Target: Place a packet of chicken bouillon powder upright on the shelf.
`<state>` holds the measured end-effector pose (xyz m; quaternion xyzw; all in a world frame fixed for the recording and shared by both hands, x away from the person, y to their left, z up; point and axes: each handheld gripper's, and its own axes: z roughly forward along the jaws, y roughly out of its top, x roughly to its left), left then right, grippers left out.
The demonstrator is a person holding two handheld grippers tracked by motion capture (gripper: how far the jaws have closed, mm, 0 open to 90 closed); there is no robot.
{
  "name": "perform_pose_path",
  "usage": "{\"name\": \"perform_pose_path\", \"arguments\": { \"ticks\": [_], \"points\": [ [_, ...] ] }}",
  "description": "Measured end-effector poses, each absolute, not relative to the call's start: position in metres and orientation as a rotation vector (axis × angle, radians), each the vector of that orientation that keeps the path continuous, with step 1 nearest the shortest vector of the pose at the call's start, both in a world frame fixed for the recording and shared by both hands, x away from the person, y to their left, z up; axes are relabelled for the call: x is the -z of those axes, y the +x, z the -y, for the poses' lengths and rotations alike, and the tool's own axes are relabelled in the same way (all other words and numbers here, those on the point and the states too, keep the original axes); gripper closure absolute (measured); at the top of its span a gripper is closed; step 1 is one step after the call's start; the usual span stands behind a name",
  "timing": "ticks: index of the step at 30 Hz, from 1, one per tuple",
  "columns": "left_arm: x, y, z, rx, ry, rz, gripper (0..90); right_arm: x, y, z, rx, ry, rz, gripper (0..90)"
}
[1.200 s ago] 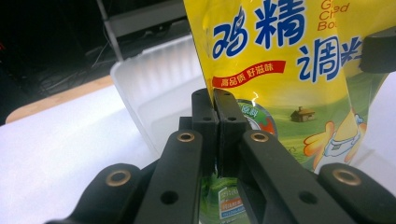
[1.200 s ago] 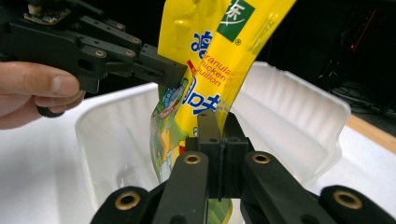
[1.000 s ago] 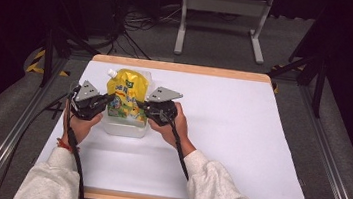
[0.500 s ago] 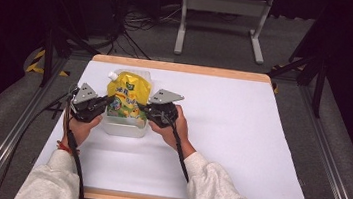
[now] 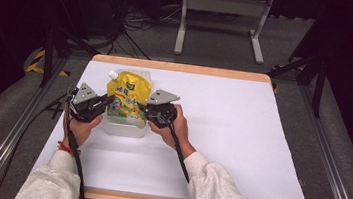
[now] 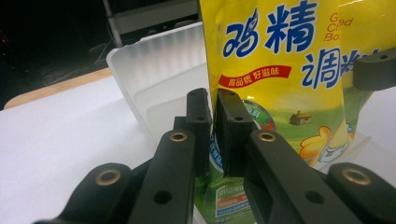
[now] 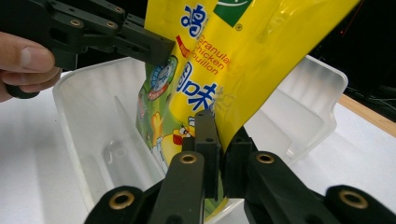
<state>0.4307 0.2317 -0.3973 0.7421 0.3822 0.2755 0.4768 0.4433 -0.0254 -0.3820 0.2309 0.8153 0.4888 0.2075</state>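
Note:
A yellow spouted pouch [image 5: 127,96] of chicken bouillon stands tilted with its lower end inside a clear plastic container [image 5: 123,127]. My left gripper [image 5: 106,103] is shut on the pouch's left edge, and my right gripper [image 5: 142,109] is shut on its right edge. In the left gripper view the jaws [image 6: 215,112] pinch the green lower part of the pouch [image 6: 280,60], with the container wall [image 6: 154,70] behind. The right gripper view has my right gripper [image 7: 223,135] clamped on the pouch [image 7: 243,56] above the container [image 7: 88,121], and the left gripper [image 7: 154,49] grips opposite.
The container sits on the left half of a white-covered table [image 5: 240,137] with a wooden edge. A hand [image 7: 23,60] holds the left gripper. Dark floor, cables and a metal stand [image 5: 222,14] lie beyond the table.
The pouch has risen slightly and been drawn flatter between the two grippers. Its white spout now shows at the top left. Both grippers kept their hold.

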Motion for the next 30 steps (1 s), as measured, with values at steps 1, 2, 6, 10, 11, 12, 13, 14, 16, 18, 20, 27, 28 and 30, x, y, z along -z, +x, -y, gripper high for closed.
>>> {"name": "perform_pose_path", "arguments": {
  "ticks": [1,2,6,10,11,12,13,14,16,18,20,27,28,30],
  "points": [
    [0.397,0.431,-0.232,-0.673,1.813,-0.934,83.6,0.382,0.443,0.025,-1.361,0.643,-2.27,86.8],
    [0.396,0.429,-0.232,-0.673,1.807,-0.933,83.3,0.381,0.443,0.026,-1.359,0.643,-2.27,86.1],
    [0.393,0.429,-0.233,-0.669,1.808,-0.934,82.5,0.377,0.442,0.026,-1.38,0.644,-2.263,85.8],
    [0.389,0.426,-0.235,-0.673,1.78,-0.936,80.9,0.374,0.442,0.026,-1.4,0.641,-2.259,82.7],
    [0.389,0.426,-0.235,-0.669,1.775,-0.932,80.2,0.374,0.442,0.026,-1.401,0.639,-2.259,81.8],
    [0.389,0.426,-0.235,-0.669,1.775,-0.932,80.2,0.373,0.442,0.026,-1.4,0.634,-2.258,81.4],
    [0.388,0.424,-0.235,-0.674,1.778,-0.926,80.2,0.373,0.442,0.026,-1.4,0.634,-2.258,81.4],
    [0.387,0.423,-0.235,-0.677,1.778,-0.924,79.1,0.373,0.442,0.026,-1.404,0.634,-2.26,79.9],
    [0.385,0.421,-0.234,-0.683,1.782,-0.916,77.9,0.371,0.441,0.026,-1.395,0.619,-2.262,78.5],
    [0.383,0.418,-0.235,-0.693,1.777,-0.912,76.1,0.368,0.441,0.027,-1.401,0.618,-2.258,77.0],
    [0.381,0.414,-0.235,-0.699,1.772,-0.911,74.0,0.364,0.44,0.029,-1.404,0.61,-2.249,75.8],
    [0.373,0.401,-0.237,-0.724,1.758,-0.899,66.9,0.353,0.436,0.038,-1.414,0.613,-2.234,72.2],
    [0.373,0.4,-0.237,-0.731,1.756,-0.9,65.3,0.352,0.435,0.039,-1.417,0.606,-2.235,72.1],
    [0.371,0.397,-0.237,-0.729,1.754,-0.893,64.6,0.35,0.434,0.041,-1.404,0.592,-2.237,71.2]
  ]
}}
